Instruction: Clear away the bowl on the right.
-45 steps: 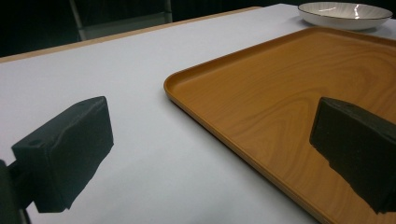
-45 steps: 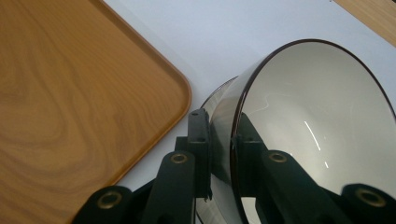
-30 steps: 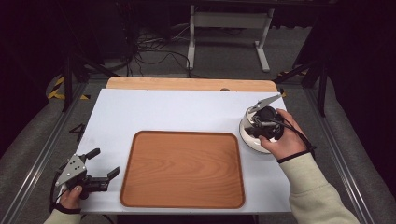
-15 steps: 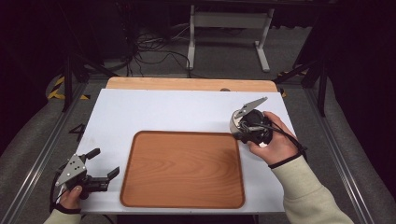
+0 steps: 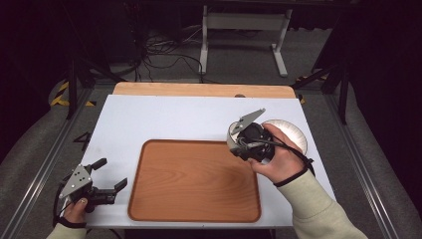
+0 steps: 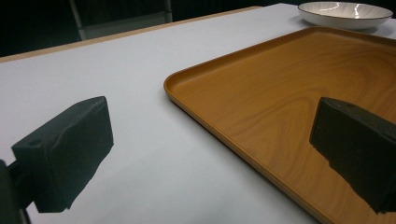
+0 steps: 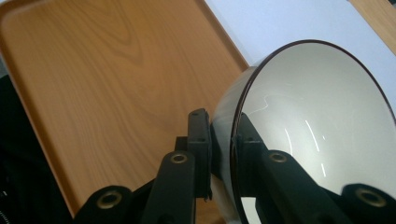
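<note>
Bowl transfer is judged to be the step in hand: a shallow white ceramic bowl with a thin dark rim [image 7: 317,135] is gripped at its edge by the right gripper [image 5: 238,135], right of centre in the high view, at the upper right corner of the rectangular wooden tray with rounded corners [image 5: 194,184]. In the right gripper view the jaws are seen clenched on the rim, one inside and one outside the wall, the bowl tilted beside the tray's edge. Next, the bowl would likely need to be carried over the tray, levelled and set down. At lower left, the left gripper [image 5: 109,175] is held over the white counter [image 5: 164,119], its jaws spread wide with nothing between them.
</note>
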